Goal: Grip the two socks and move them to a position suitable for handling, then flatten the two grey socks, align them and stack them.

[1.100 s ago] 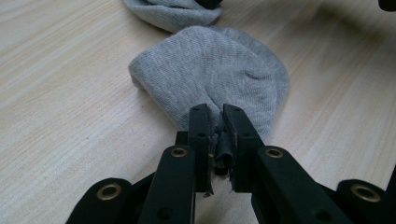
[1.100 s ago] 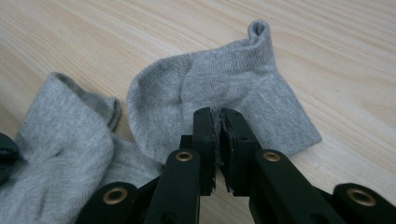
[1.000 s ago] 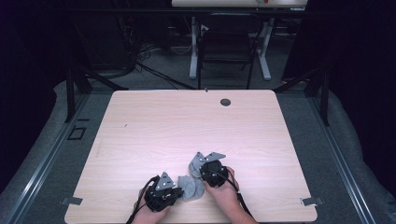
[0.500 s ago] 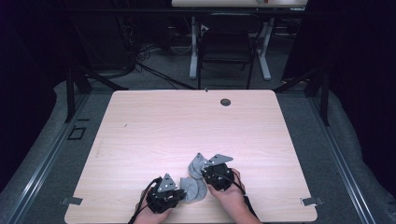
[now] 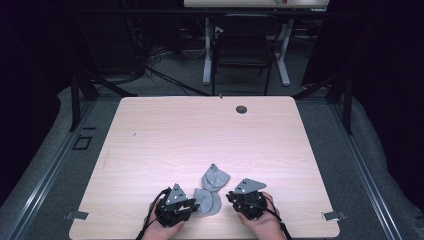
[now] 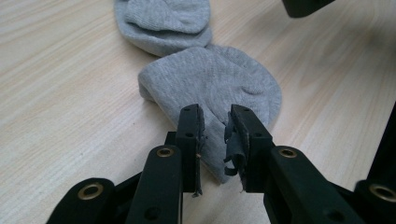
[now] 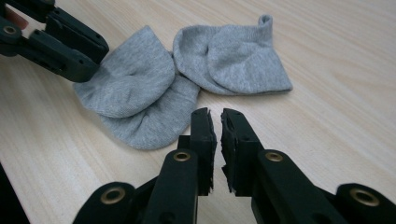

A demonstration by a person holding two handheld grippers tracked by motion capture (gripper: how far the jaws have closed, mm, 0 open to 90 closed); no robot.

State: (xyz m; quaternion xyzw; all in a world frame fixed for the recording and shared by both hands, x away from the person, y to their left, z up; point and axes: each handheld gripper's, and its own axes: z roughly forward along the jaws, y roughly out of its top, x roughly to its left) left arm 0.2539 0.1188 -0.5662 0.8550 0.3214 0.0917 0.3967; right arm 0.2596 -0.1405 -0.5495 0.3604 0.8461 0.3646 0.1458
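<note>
Two grey ankle socks lie near the front edge of the wooden table point(image 5: 165, 135). The far sock point(image 5: 216, 176) point(image 7: 233, 56) point(image 6: 163, 23) rests flat. The near sock point(image 5: 206, 202) point(image 6: 219, 84) point(image 7: 135, 88) is folded over on itself. My left gripper point(image 5: 192, 204) point(image 6: 215, 114) point(image 7: 93, 58) is at the near sock's left end; its jaws have just been opening and stand apart, with the sock's edge loose between them. My right gripper point(image 5: 231, 196) point(image 7: 215, 114) is to the right of the socks, just clear of them, its jaws nearly together with nothing between.
A round dark cable hole point(image 5: 241, 109) sits at the table's far edge. Behind the table stand a black chair point(image 5: 242, 55) and white desk legs point(image 5: 206, 55). Bare tabletop stretches ahead and to both sides of the socks.
My right gripper has drawn back to the right and toward the front edge, off the socks. The left gripper's jaws have spread apart while that hand stayed put.
</note>
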